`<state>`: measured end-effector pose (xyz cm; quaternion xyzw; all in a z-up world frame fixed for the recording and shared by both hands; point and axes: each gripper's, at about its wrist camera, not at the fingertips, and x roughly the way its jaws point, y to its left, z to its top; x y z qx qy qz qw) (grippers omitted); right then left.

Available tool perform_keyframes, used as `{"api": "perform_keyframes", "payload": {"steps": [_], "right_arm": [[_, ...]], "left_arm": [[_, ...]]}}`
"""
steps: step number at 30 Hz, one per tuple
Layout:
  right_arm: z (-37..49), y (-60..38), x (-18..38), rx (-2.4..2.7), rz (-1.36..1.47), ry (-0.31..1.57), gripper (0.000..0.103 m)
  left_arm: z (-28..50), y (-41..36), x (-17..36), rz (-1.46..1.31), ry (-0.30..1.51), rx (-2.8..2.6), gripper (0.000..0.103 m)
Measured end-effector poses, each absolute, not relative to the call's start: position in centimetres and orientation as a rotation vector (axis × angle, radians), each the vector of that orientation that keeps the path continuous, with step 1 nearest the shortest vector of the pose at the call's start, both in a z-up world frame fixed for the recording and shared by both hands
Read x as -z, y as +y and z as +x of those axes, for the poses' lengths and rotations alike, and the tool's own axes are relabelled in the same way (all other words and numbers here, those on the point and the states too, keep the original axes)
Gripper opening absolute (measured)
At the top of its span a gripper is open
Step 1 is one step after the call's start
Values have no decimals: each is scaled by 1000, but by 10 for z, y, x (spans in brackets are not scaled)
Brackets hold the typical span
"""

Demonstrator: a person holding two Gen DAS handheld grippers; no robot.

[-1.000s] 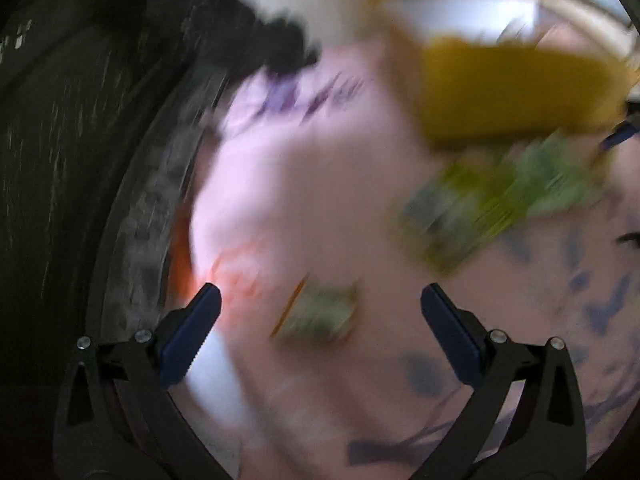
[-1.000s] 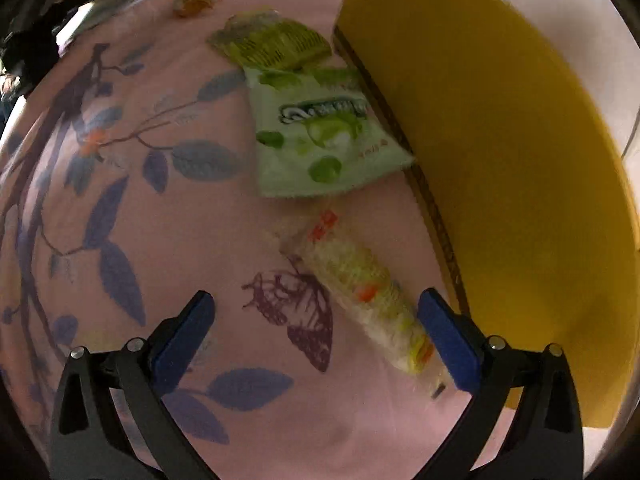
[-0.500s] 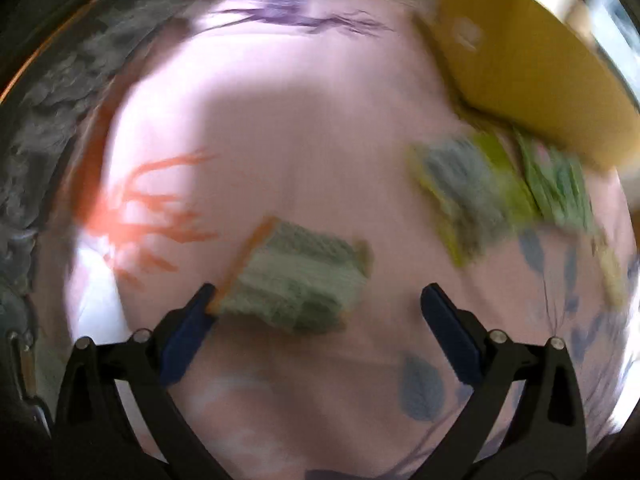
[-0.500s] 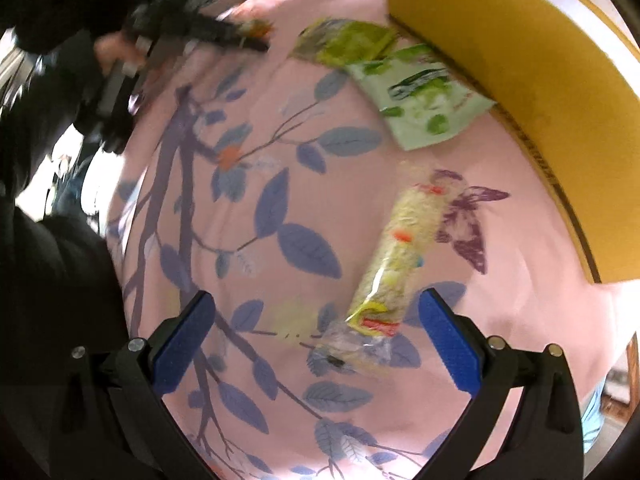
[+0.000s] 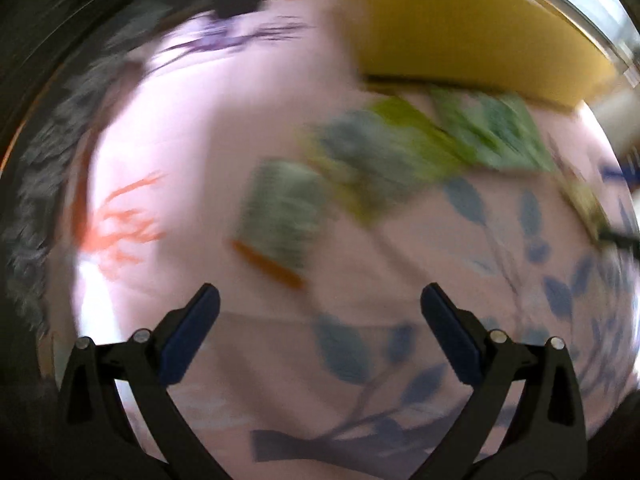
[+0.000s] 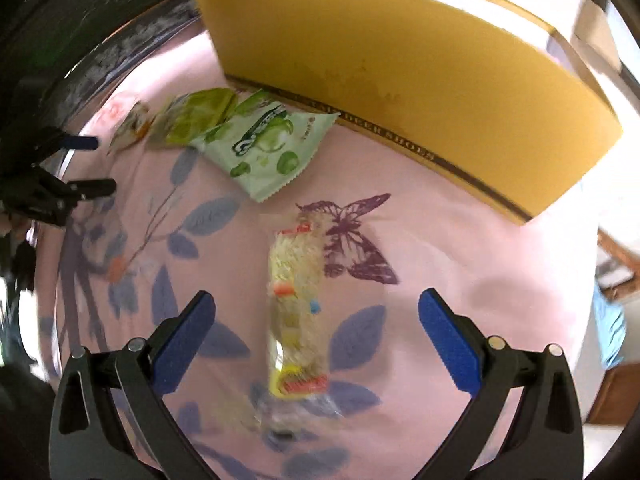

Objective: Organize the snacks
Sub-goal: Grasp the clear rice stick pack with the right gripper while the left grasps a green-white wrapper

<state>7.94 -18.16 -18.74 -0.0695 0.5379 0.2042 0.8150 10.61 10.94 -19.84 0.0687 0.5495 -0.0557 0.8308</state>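
Observation:
Snacks lie on a pink floral cloth (image 6: pixel 460 280) in front of a yellow box (image 6: pixel 400 64). My right gripper (image 6: pixel 316 312) is open, straddling a long clear packet of pale snacks (image 6: pixel 296 304). A light green bag (image 6: pixel 272 148) and a yellow-green bag (image 6: pixel 196 116) lie by the box. My left gripper (image 5: pixel 320 304) is open and empty above the cloth. A small grey-green packet with an orange edge (image 5: pixel 284 216) lies just ahead of it. The blurred green bags (image 5: pixel 420 152) and the box (image 5: pixel 472 36) lie beyond. The left gripper shows in the right wrist view (image 6: pixel 86 164).
The small packet also shows at the far left of the right wrist view (image 6: pixel 134 122). The cloth's dark edge (image 5: pixel 48 152) runs along the left. Wooden furniture (image 6: pixel 612 384) stands at the right past the cloth.
The left view has swung, and the small packet now sits farther ahead of the fingers. The right gripper has turned so the long packet lies lengthwise between its fingers.

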Motion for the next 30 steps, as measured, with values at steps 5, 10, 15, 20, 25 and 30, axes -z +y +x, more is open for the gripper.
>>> {"api": "perform_keyframes", "payload": {"steps": [5,10,15,20,25,30], "right_arm": [[75,-170,208,-394,-200,1112,99],[73,-169,198,-376,-199,1085,29],[66,-175,190,-358,-98,1144,29],[58,-186,186,-313,-20,1177,29],[49,-199,172,-301,13,1169,29],[45,-214,158,-242,27,1139,29]], "left_arm": [[124,140,195,10,1166,0,101],[125,115,192,175,1126,20,101],[125,102,191,284,1091,42,101],[129,90,188,309,1071,66,101],[138,85,187,324,1047,95,101],[144,86,192,325,1059,162,101]]}}
